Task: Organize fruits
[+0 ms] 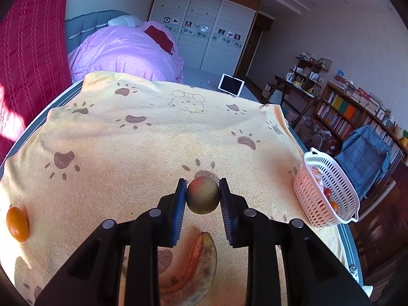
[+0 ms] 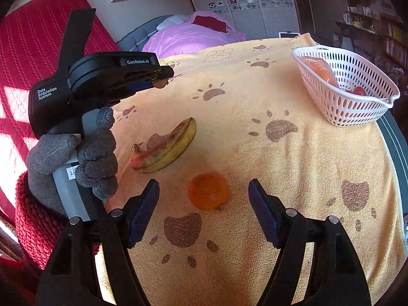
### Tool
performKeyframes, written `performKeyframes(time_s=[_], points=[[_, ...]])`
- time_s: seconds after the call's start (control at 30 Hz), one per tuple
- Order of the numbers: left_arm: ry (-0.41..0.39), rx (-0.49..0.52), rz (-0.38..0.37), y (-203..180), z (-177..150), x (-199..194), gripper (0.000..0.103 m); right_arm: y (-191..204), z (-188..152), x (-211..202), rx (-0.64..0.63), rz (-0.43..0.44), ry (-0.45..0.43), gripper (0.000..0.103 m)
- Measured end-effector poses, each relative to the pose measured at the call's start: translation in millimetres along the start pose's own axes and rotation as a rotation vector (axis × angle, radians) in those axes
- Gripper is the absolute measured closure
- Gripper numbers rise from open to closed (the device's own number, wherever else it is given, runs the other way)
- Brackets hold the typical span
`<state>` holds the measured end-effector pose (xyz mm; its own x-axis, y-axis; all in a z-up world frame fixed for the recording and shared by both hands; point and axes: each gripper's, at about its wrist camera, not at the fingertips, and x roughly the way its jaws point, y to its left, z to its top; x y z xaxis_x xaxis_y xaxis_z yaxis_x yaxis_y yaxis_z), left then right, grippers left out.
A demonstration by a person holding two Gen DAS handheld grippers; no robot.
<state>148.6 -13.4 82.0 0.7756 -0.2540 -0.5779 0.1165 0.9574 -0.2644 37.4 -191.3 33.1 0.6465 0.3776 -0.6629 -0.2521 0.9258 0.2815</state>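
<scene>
My left gripper (image 1: 203, 196) is shut on a round green-red fruit (image 1: 203, 195) and holds it above the yellow paw-print towel (image 1: 127, 148). In the right wrist view the left gripper (image 2: 160, 80) shows at upper left, held by a gloved hand, with the fruit (image 2: 161, 84) at its tips. A bruised banana (image 1: 196, 265) lies below it, also in the right wrist view (image 2: 165, 148). An orange (image 2: 208, 190) lies just ahead of my open, empty right gripper (image 2: 204, 204); it also shows in the left wrist view (image 1: 17, 224). A white basket (image 2: 357, 109) holds several fruits.
The basket (image 1: 306, 199) stands at the table's right edge. A bed with a purple duvet (image 1: 122, 51) lies beyond the table. A red quilt (image 2: 46, 40) hangs to the left. Bookshelves (image 1: 357, 112) stand at the right.
</scene>
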Motion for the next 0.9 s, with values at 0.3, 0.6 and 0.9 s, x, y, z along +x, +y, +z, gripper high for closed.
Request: performKeyframes(time_s=[0.3,0.6,0.9], points=[[0.002,-0.005,-0.001,1,0,0,0.077,9,-3,15,-0.053,-0.043,0.041,0.058],[0.005,-0.006,-0.002,0,-1,1,0.077,10,-3,20,-0.077,-0.063,0.047,0.069],[0.007,-0.005,-0.002,0,-2,1,0.077,11,0,22,-0.084,-0.061,0.056,0.068]])
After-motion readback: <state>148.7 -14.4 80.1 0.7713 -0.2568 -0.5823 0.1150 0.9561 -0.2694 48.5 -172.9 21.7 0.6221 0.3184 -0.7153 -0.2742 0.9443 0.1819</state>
